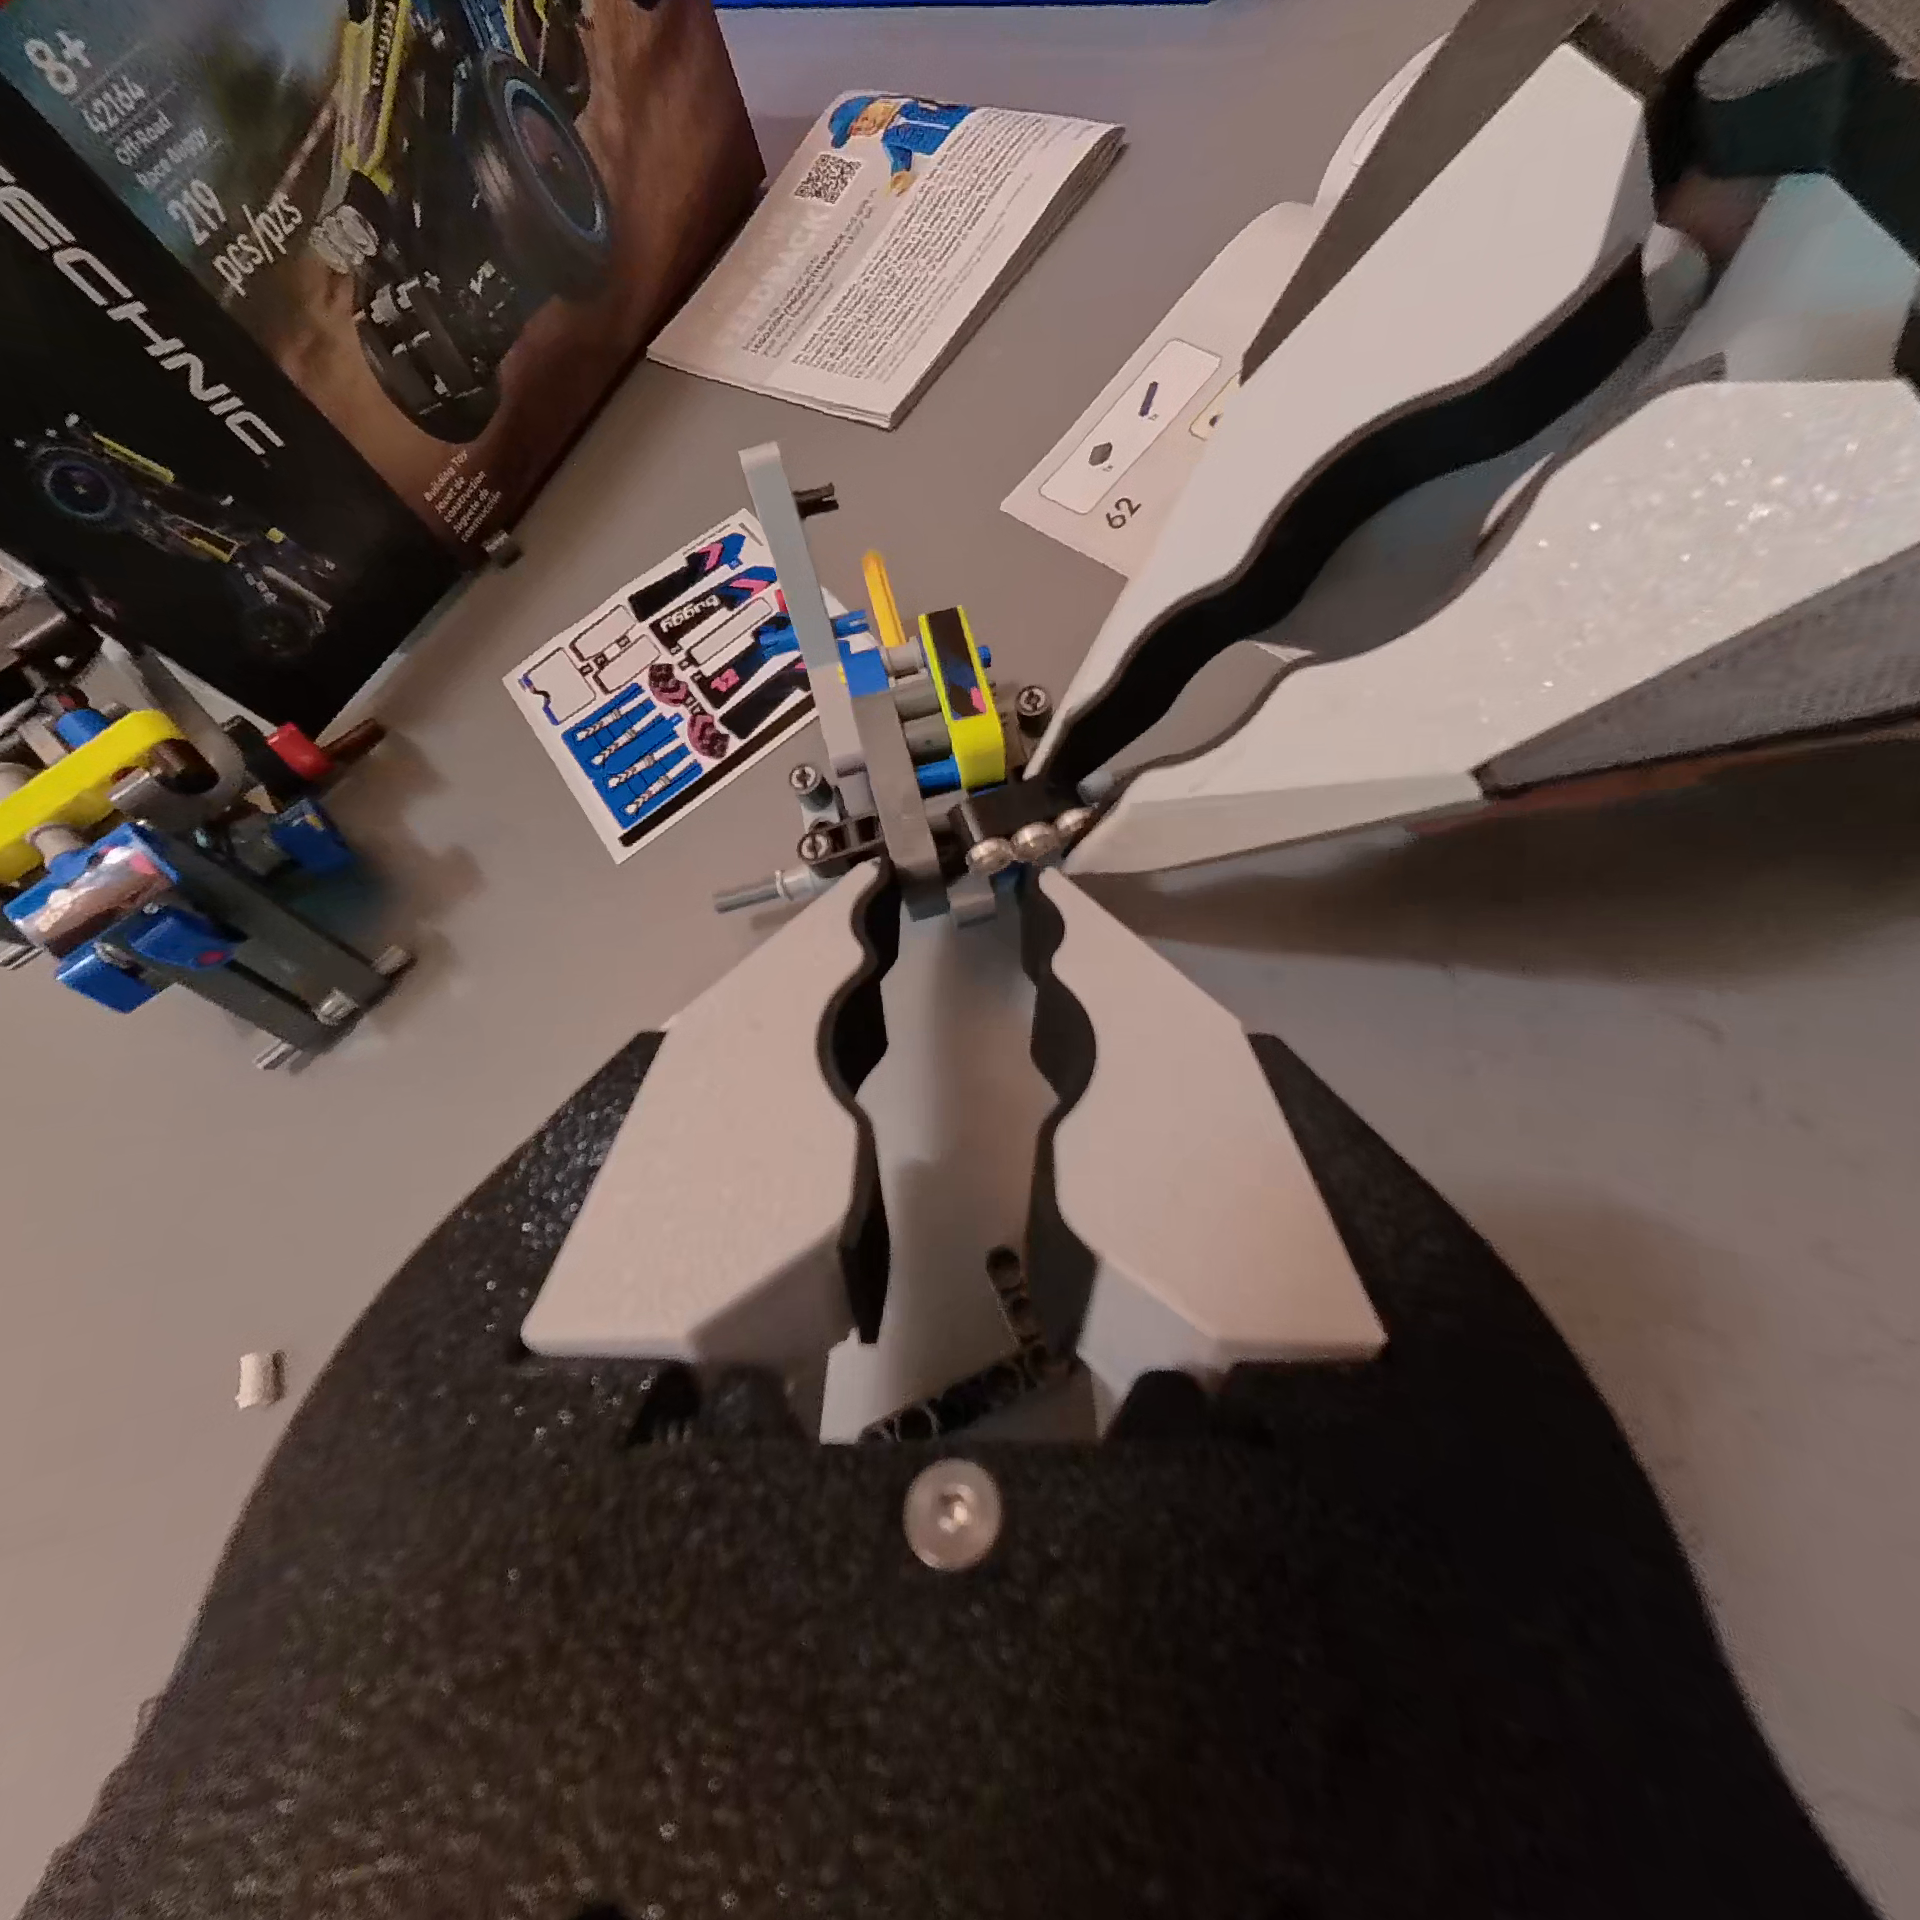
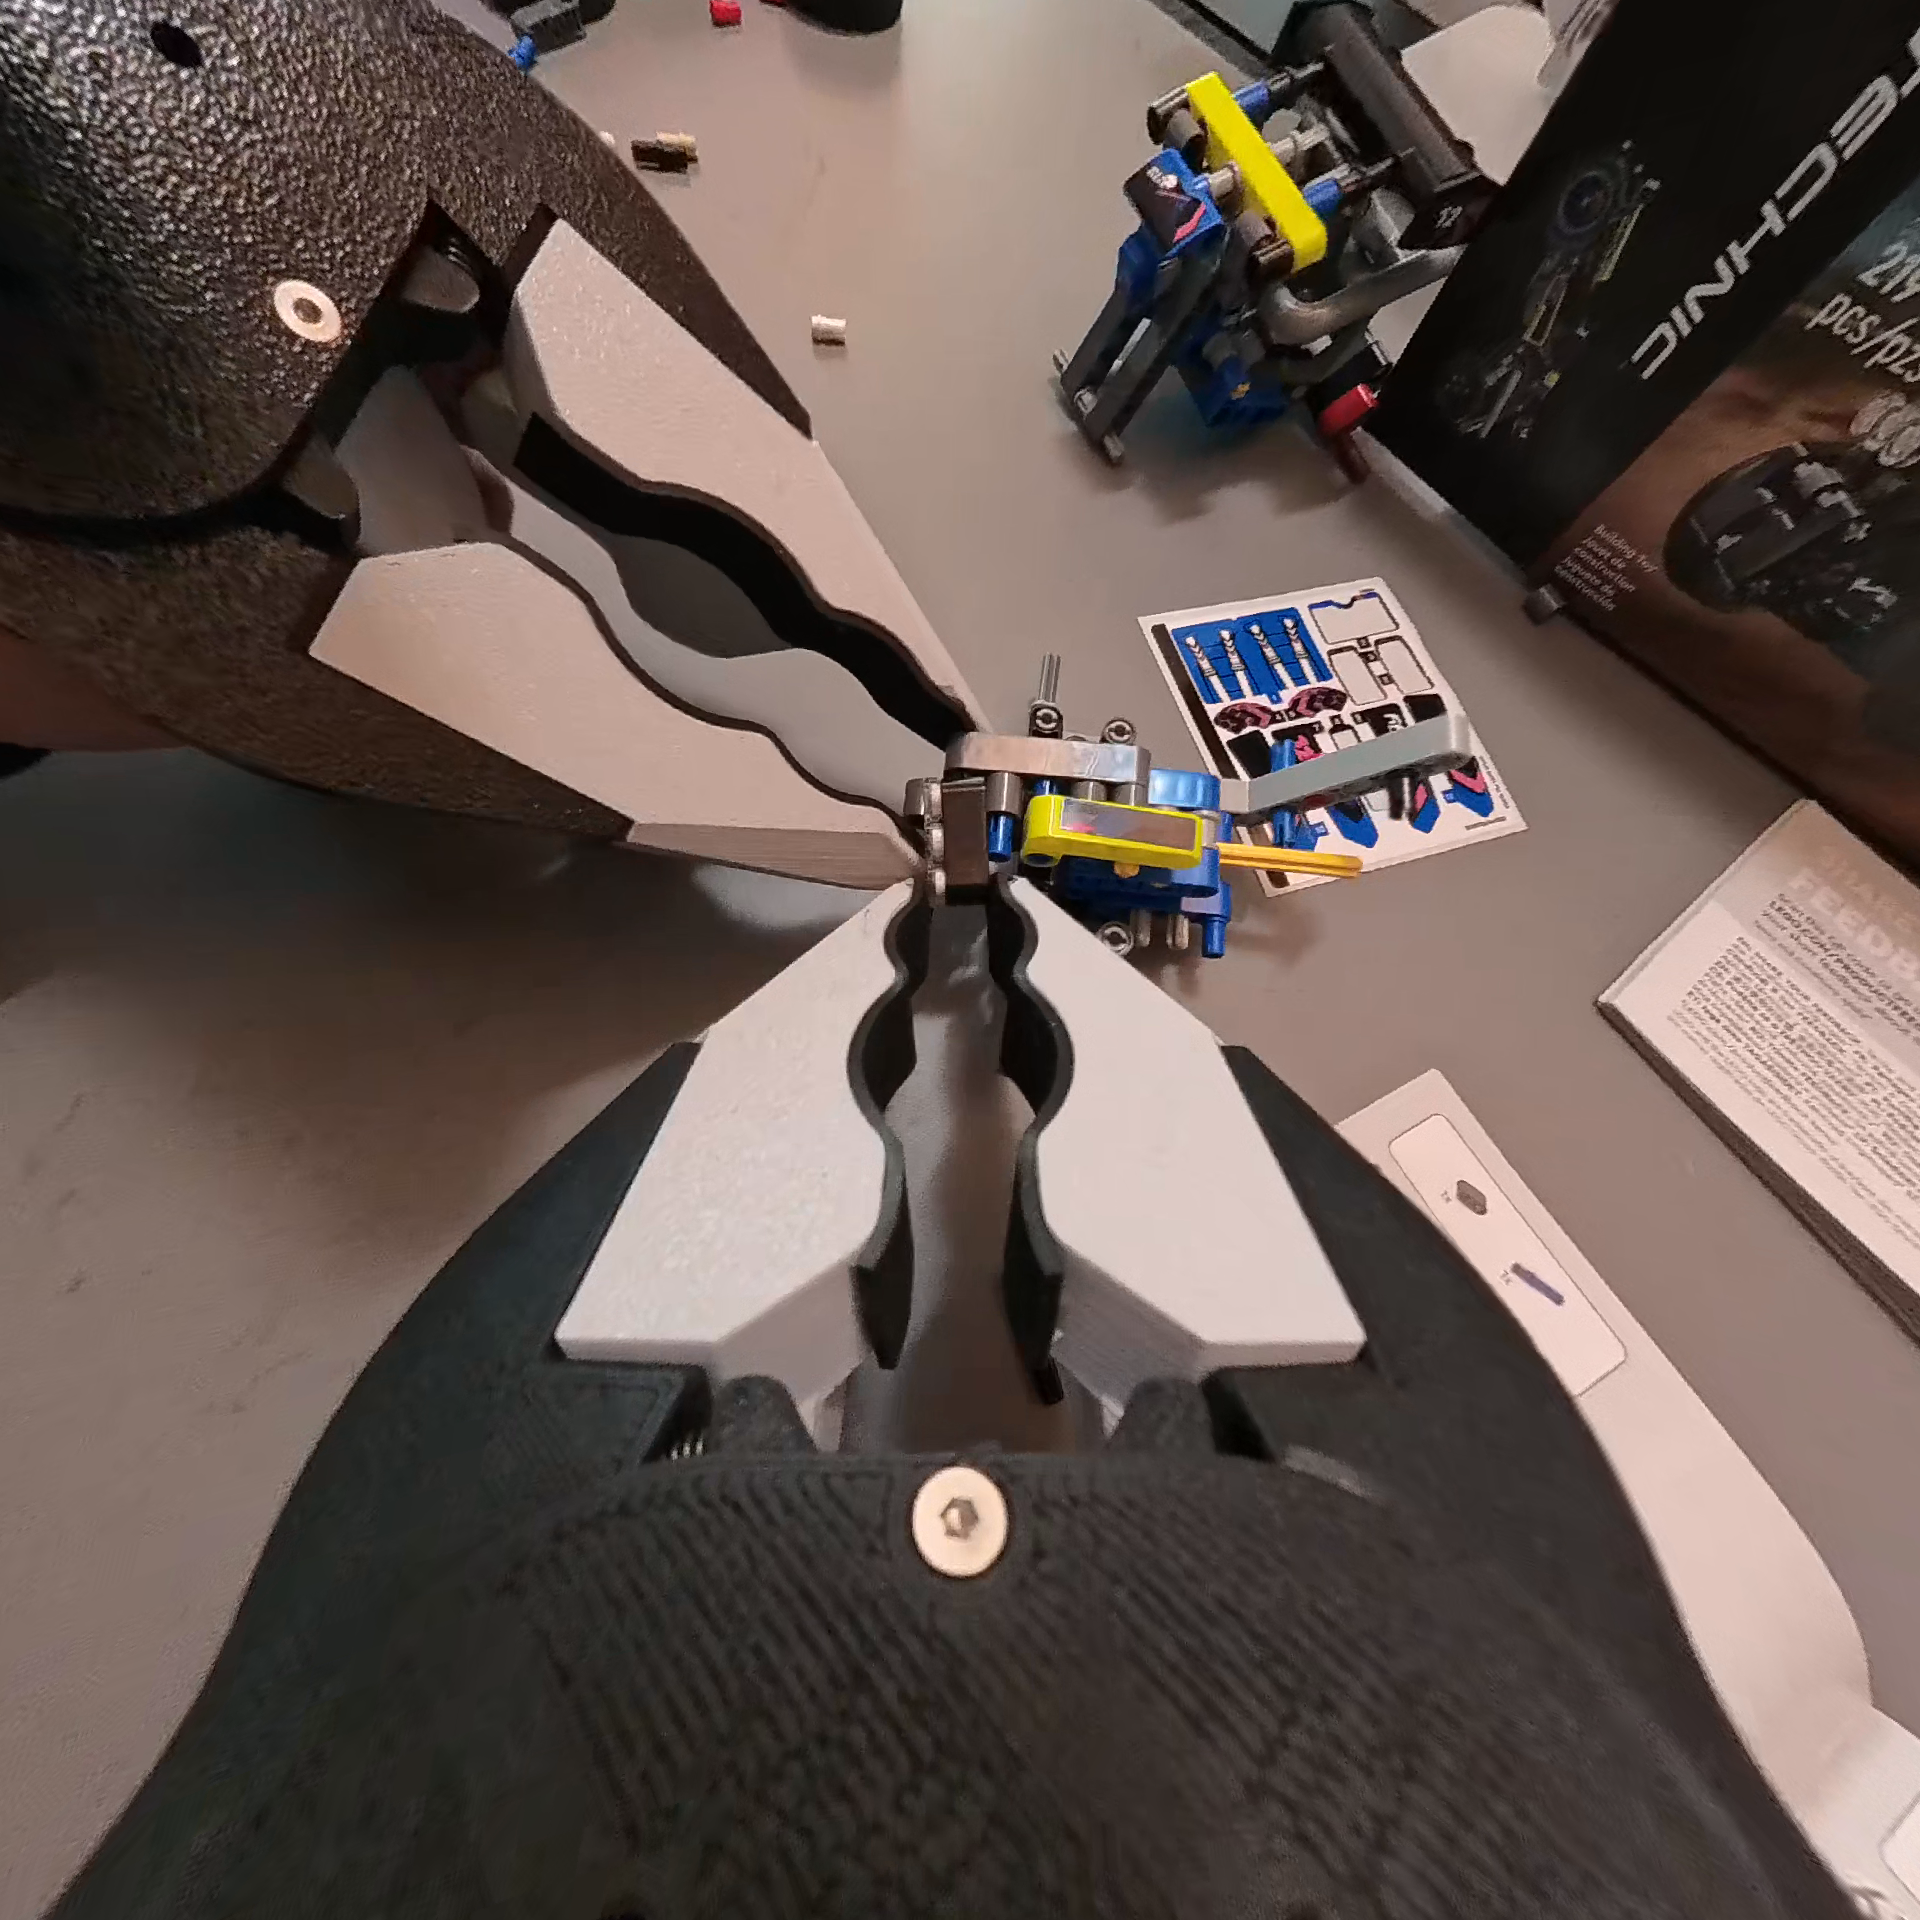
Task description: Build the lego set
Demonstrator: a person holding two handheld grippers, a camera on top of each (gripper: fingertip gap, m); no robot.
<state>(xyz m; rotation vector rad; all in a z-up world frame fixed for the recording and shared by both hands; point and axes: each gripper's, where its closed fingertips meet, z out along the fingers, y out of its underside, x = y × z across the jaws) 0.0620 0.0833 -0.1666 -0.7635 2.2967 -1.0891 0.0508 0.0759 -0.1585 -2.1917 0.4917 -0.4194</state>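
The small lego build [image 1: 914, 748] sits in the middle of the grey table [image 1: 312, 1195], just beside the sticker sheet [image 1: 649, 681], and both claws meet on it. The left claw [image 1: 951, 904] is pinched narrow on the bottom end of a long grey beam [image 1: 800, 613]; the beam stands up and away from this claw, leaning over the sticker sheet. The right claw [image 2: 956, 894] comes in from the side away from the sticker sheet and is squeezed narrow on a dark block [image 2: 964, 842] at the build's end. So the build lies right at both claw tips. I think the next move is to push the pieces together. A bigger lego build [image 2: 1257, 249] waits farther from the sticker sheet, beside the box [image 1: 260, 260].
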